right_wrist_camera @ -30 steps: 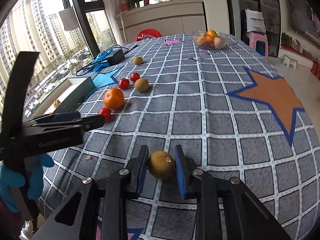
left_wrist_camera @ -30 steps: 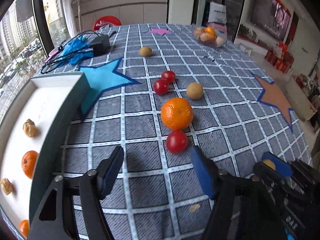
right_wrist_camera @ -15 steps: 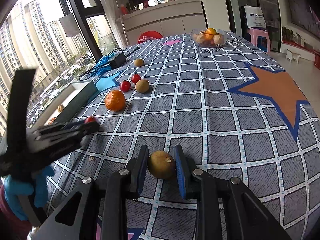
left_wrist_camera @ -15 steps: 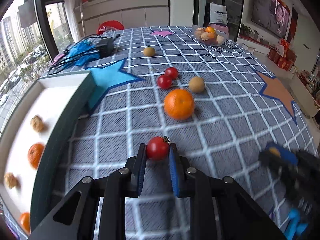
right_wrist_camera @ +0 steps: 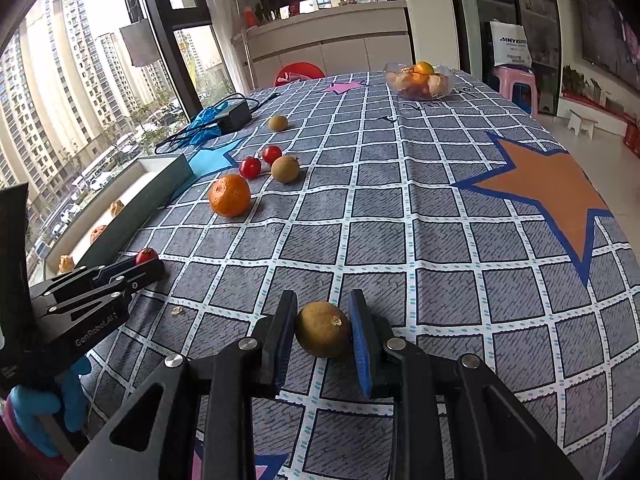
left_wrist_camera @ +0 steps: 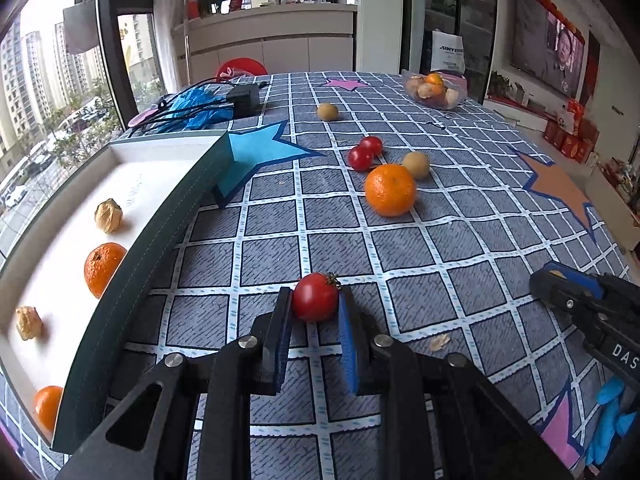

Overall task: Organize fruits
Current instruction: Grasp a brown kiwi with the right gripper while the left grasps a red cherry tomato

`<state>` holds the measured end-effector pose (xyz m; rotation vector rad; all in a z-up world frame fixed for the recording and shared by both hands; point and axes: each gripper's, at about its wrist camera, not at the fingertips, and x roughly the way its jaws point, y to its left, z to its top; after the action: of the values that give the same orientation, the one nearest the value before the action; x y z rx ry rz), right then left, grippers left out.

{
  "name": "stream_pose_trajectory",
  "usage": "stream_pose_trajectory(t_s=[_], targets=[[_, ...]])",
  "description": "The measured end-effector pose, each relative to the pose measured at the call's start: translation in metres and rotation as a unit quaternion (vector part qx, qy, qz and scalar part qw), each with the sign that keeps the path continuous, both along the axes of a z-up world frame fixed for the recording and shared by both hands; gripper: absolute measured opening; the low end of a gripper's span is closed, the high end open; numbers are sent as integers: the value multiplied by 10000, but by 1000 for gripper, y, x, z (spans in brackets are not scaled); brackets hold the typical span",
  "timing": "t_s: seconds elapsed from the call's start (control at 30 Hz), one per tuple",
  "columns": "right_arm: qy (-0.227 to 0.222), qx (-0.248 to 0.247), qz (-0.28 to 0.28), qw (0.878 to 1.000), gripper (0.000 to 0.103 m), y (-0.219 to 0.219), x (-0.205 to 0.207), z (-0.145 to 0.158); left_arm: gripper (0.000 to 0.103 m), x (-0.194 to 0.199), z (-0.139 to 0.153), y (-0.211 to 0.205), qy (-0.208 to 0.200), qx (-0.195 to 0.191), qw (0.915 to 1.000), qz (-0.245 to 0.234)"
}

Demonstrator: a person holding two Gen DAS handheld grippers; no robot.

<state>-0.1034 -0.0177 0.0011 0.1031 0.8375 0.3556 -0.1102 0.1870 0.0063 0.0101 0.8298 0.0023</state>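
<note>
While a red tomato [left_wrist_camera: 315,297] is held tight by the left gripper [left_wrist_camera: 315,322] and a brown fruit [right_wrist_camera: 323,329] by the right gripper [right_wrist_camera: 323,330], either could be squashed or dropped before the white tray [left_wrist_camera: 176,208] on the left is reached.

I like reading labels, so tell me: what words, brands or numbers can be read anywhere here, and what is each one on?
"GenRobot.AI": on the left gripper, seen from the right wrist.
"DAS", cut off by the frame edge: on the right gripper, seen from the left wrist.
"SINYE...", partly legible: on the white bag; its smaller lines are too small to read.
TV screen: no readable text.
</note>
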Motion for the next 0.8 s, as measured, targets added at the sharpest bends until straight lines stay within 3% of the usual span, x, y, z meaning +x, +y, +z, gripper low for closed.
stream_pose_trajectory(t_s=[0.23,0.8], targets=[[-17,-68,8,10000,28,2,0,1,24,1,1,6,16,-185,9998,28],[-13,-40,8,10000,28,1,0,0,24,0,0,3,24,-160,9999,-47]])
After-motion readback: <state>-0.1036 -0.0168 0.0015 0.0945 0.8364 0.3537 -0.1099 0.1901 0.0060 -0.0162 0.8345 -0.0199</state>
